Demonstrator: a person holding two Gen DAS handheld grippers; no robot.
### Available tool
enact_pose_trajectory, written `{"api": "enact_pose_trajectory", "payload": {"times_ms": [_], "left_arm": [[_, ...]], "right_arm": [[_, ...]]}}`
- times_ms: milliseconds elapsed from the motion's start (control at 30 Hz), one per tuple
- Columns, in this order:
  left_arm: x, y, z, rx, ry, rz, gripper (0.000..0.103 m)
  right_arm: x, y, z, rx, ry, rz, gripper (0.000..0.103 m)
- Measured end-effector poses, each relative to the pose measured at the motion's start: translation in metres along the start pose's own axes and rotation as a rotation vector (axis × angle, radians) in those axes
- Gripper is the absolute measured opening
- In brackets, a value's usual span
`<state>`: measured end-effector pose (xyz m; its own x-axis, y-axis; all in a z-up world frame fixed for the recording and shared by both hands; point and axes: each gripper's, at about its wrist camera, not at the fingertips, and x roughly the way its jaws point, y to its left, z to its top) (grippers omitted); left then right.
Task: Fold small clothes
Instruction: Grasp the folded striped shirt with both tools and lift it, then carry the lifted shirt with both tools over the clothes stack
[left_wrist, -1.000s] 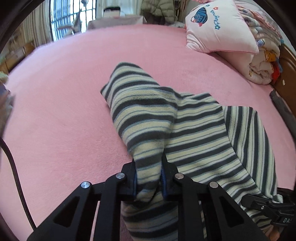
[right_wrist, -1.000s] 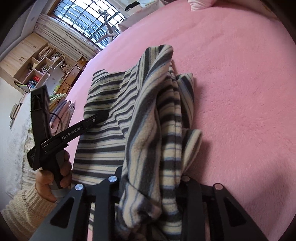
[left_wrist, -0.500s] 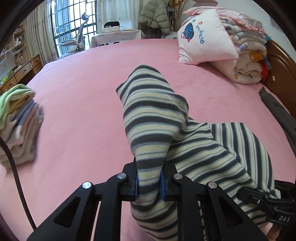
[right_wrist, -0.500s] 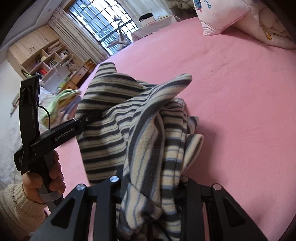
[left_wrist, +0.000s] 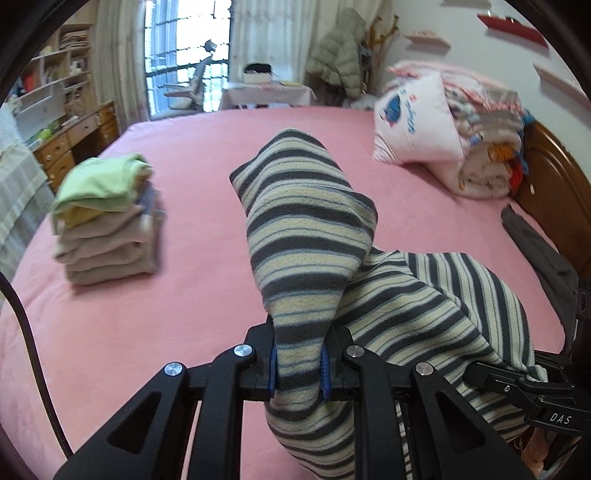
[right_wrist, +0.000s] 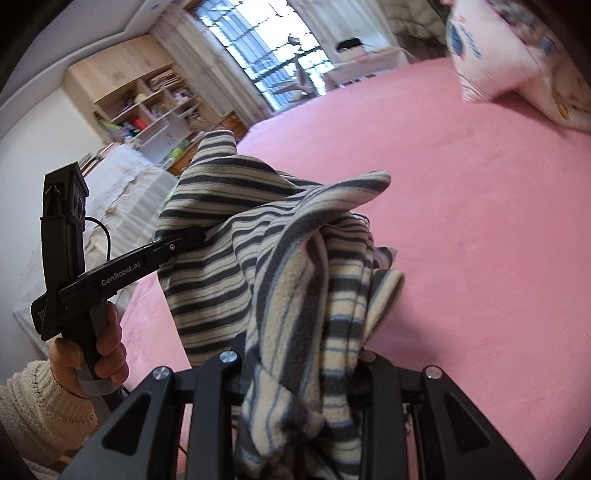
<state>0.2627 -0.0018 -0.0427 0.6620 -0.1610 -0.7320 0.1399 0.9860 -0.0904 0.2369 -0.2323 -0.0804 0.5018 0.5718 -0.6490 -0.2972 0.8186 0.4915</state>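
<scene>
Pink bedding (left_wrist: 184, 314) lies below a striped fleece garment (left_wrist: 306, 236), held up by both grippers: the left gripper (left_wrist: 298, 363) pinches one bunch, the right gripper (right_wrist: 299, 373) another. Soft and floppy, probably light; corners look best to hold.

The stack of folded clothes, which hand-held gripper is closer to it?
Left. The left hand-held gripper is beside the stack of folded clothes; the right hand-held gripper is on the left one's far side.
</scene>
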Motion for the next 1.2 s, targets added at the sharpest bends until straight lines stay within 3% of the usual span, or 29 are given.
{"api": "enact_pose_trajectory", "payload": {"times_ms": [233,633,767,900,1067,1200], "left_arm": [[-0.052,0.086,0.043,0.008,-0.094,0.111,0.015],[-0.056,0.263,0.216,0.046,-0.216,0.342,0.015],[-0.024,0.319,0.269,0.020,-0.209,0.401,0.015],[0.032,0.363,0.308,0.022,-0.183,0.461,0.015],[0.107,0.397,0.326,-0.024,-0.157,0.456,0.015],[0.172,0.414,0.320,-0.038,-0.110,0.476,0.015]], "right_arm": [[0.033,0.079,0.046,-0.073,-0.044,0.084,0.028],[0.180,0.203,0.200,-0.053,-0.165,0.234,0.028],[0.248,0.229,0.248,-0.017,-0.191,0.269,0.028],[0.308,0.236,0.273,0.037,-0.181,0.294,0.028],[0.368,0.218,0.281,0.099,-0.206,0.265,0.028],[0.406,0.191,0.273,0.164,-0.188,0.236,0.029]]}}
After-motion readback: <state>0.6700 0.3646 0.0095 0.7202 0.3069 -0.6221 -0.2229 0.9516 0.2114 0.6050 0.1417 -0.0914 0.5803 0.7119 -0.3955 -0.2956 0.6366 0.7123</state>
